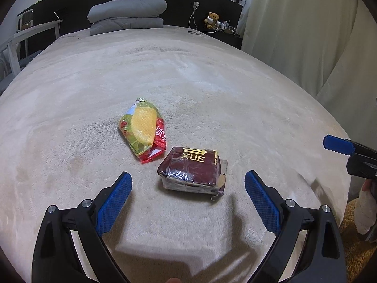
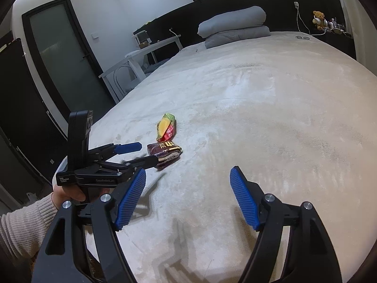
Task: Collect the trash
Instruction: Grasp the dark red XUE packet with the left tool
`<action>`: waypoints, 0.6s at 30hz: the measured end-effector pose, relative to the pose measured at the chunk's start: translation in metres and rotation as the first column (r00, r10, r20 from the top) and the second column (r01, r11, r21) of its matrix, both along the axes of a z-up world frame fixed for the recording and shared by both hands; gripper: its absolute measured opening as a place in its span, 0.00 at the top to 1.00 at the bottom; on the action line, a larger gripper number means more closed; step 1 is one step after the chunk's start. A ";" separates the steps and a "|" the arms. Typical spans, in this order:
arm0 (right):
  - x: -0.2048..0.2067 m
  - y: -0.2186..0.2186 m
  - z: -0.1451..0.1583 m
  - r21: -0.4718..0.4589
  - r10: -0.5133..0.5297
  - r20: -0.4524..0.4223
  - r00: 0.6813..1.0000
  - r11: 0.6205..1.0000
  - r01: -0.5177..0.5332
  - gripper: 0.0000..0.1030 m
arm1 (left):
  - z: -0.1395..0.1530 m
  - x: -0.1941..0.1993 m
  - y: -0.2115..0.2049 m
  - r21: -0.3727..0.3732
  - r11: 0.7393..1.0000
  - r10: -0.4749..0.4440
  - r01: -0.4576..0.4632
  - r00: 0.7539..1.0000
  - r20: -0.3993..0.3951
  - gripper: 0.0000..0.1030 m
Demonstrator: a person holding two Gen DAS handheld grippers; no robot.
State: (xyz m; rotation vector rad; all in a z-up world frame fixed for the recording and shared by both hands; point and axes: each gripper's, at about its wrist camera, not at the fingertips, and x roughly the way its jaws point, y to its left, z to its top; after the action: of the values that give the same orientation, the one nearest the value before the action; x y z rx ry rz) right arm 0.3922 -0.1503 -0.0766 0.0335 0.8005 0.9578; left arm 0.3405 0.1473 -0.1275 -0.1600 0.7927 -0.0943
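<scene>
Lying on the beige bed cover (image 1: 212, 75), the yellow-green-and-red snack wrapper (image 1: 142, 129) is resting crumpled to the left, touching or just beside the maroon packet marked "XUE" (image 1: 192, 173) at its right, both near the foot of the bed and well apart from the folded grey bedding (image 1: 127, 15) at the headboard. The left gripper (image 1: 188, 184) is hovering with its jaws spread wide on either side of the maroon packet, not yet touching it, probably lining up to pinch this nearer piece of trash first. Further right, the right gripper (image 2: 188, 195) is also hanging open and empty above bare cover, seemingly waiting its turn, likely for the wrapper.
</scene>
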 end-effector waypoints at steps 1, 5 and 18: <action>0.000 0.001 -0.001 -0.001 0.001 -0.004 1.000 1.000 -0.001 0.29 | -0.003 0.004 0.000 -0.002 1.000 -0.003 0.003 1.000 -0.005 0.08; 0.001 0.003 -0.001 0.007 0.001 -0.004 1.000 1.000 -0.001 0.12 | -0.012 0.015 -0.001 -0.001 1.000 -0.022 0.022 1.000 -0.016 0.09; -0.003 0.005 0.001 0.002 -0.006 0.018 1.000 1.000 0.006 0.12 | -0.009 0.018 -0.010 0.029 0.998 -0.057 0.056 0.998 0.011 0.40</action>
State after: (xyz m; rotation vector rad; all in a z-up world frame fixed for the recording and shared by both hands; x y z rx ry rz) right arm 0.3887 -0.1450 -0.0752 0.0293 0.7827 0.9516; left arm 0.3586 0.1376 -0.1367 -0.1098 0.7869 -0.1371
